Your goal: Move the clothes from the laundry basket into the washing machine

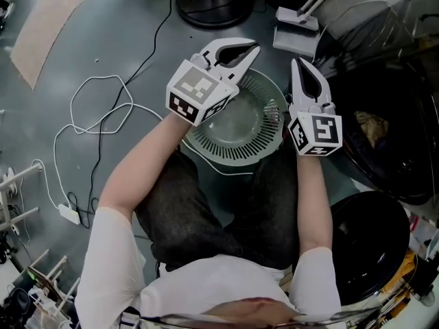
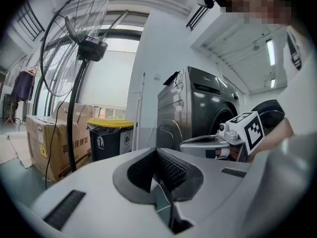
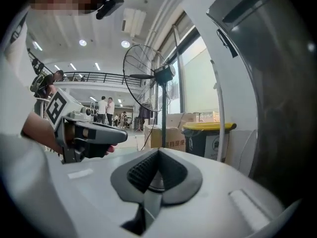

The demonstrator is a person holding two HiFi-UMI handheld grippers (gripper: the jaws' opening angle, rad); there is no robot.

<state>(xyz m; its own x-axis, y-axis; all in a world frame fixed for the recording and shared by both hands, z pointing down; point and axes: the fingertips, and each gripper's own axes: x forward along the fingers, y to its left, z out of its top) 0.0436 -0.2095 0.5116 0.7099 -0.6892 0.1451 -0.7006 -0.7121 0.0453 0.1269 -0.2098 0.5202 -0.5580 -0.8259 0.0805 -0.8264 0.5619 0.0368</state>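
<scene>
Laundry basket (image 1: 212, 151): round, pale green, slatted, bare floor showing. We hold the left gripper (image 1: 252, 47) and right gripper (image 1: 296, 63) above its rim, both pinched closed on nothing. Crumpled tan cloth (image 1: 371, 125) lies in the washing machine (image 1: 401, 163), right of both. Only the gripper views show us a yellow-lidded bin (image 2: 110, 135).

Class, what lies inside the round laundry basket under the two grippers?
No clothes show on the visible bare floor of the laundry basket. The left gripper and its marker cube cover the basket's upper-left part, so what lies there cannot be seen.
</scene>
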